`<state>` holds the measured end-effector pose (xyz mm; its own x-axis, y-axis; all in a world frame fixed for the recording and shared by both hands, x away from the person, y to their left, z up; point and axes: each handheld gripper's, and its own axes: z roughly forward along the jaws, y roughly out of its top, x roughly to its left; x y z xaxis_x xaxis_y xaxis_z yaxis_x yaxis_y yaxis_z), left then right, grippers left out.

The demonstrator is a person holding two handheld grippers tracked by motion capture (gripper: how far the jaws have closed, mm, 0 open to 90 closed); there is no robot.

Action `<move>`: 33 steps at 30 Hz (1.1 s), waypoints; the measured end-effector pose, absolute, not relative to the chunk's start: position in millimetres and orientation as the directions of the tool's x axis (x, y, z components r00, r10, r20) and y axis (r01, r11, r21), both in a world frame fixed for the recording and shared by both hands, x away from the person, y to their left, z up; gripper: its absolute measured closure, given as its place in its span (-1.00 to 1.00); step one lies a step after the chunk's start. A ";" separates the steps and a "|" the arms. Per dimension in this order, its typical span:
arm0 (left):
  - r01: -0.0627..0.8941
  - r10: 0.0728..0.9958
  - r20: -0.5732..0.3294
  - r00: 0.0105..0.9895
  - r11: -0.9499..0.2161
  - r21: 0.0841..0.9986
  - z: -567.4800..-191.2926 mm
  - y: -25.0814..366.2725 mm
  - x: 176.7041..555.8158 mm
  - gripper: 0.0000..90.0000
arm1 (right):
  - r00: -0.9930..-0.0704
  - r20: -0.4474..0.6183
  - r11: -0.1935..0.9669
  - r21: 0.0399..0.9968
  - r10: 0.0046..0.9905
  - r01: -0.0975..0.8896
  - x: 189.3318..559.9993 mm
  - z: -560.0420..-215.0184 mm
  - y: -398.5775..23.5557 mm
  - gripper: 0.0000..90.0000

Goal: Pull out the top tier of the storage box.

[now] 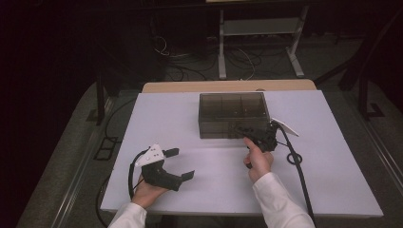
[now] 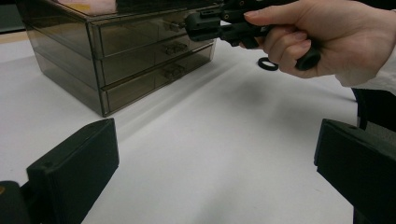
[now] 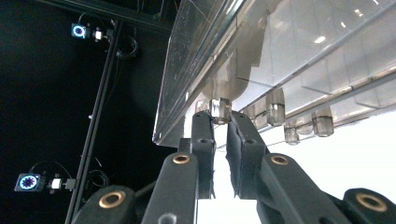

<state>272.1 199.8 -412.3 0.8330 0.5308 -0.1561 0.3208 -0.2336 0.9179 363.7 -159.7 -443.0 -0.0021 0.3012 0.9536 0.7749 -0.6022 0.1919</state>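
Observation:
A smoky see-through drawer box stands at the back middle of the white table. From the left gripper view the box has three stacked drawers with small knobs. My right gripper reaches level to the box front at the top drawer. In the right gripper view its jaws are pinched on a clear round knob. My left gripper lies at the table's front left, held in a hand. Its jaws are wide open with bare table between them.
A black cable with a loop trails from the right gripper across the table's right side. Other clear knobs sit beside the gripped one. A white-framed stand and floor cables lie beyond the table's far wooden edge.

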 end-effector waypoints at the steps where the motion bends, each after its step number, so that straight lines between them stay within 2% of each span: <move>1: 0.320 0.531 -0.156 0.833 -0.233 0.918 -412.2 199.6 271.9 -1.00 | -0.006 0.952 -0.598 0.196 0.305 0.777 363.6 -442.6 -160.2 0.79; 17: 0.321 0.532 -0.156 0.832 -0.234 0.918 -412.4 199.9 272.2 -1.00 | -0.009 0.944 -0.587 0.213 0.330 0.781 358.5 -440.4 -159.9 0.79; 33: 0.321 0.530 -0.153 0.834 -0.239 0.916 -412.7 199.2 272.2 -1.00 | -0.010 0.951 -0.591 0.200 0.308 0.782 346.9 -442.0 -160.5 0.79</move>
